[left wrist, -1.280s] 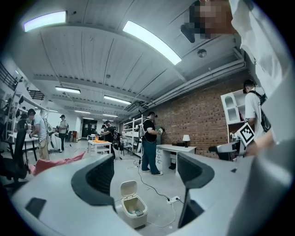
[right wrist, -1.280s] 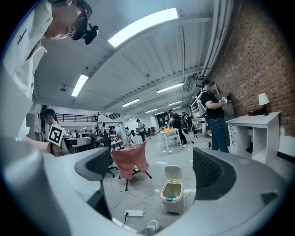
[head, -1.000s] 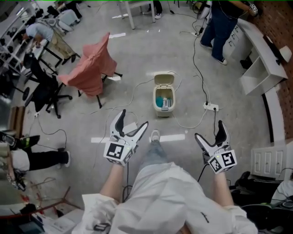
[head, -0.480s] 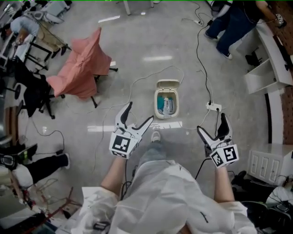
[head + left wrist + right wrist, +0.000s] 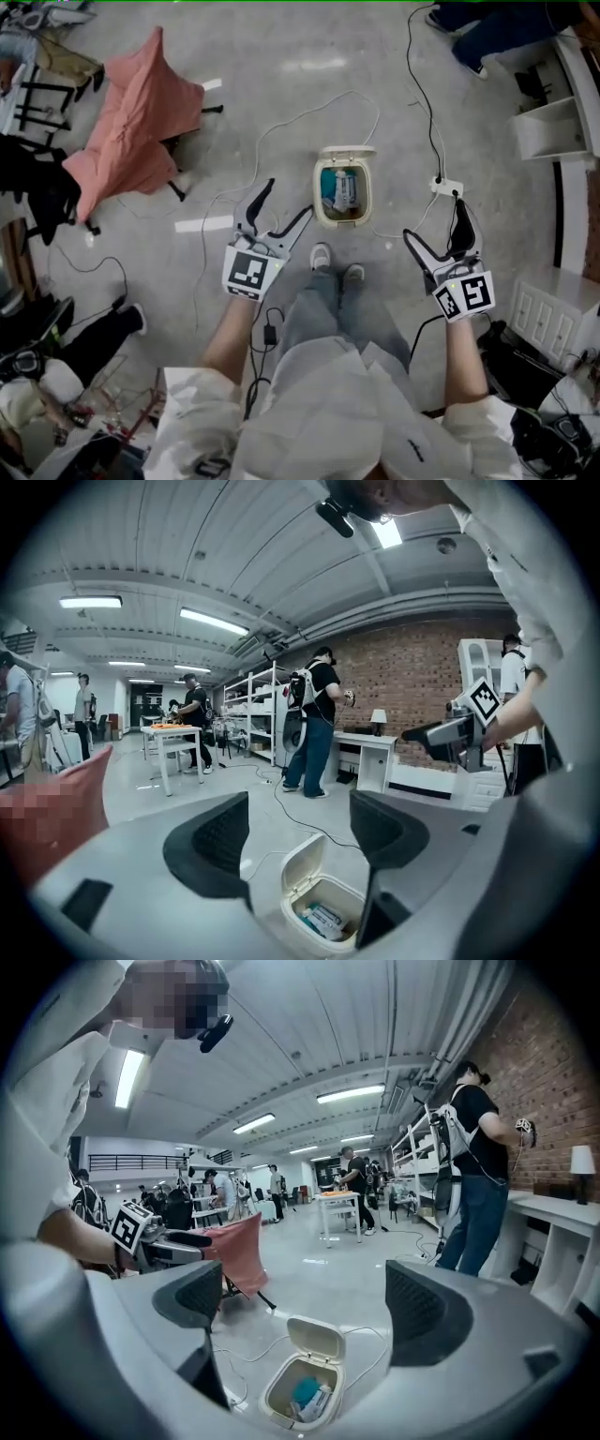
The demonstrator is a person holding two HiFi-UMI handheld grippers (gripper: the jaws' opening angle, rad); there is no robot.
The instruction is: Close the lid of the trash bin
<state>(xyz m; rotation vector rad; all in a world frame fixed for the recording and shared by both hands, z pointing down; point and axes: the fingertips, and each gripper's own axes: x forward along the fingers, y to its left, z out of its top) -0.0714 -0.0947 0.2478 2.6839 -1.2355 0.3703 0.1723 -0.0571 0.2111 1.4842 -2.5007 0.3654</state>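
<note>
trash bin (image 5: 343, 199): small cream box with rounded corners, on the grey floor (image 5: 281, 84) just ahead of the person's shoes (image 5: 322, 255), between the two tools
lid (image 5: 346, 153): up, hinged at the far edge, near upright, inner face toward the person; opening uncovered
contents: blue and white packaging, partly filling the bin
left tool (image 5: 289, 199): jaws wide apart, have just been closing a little, nothing between them; in the air at the bin's left, not touching it
right tool (image 5: 433, 220): jaws wide apart, nothing held; off to the bin's right, clear of it
around: white cable (image 5: 281, 127) loops past the lid; power strip (image 5: 446, 187) to the right; pink cloth (image 5: 131, 112) over a chair, far left
</note>
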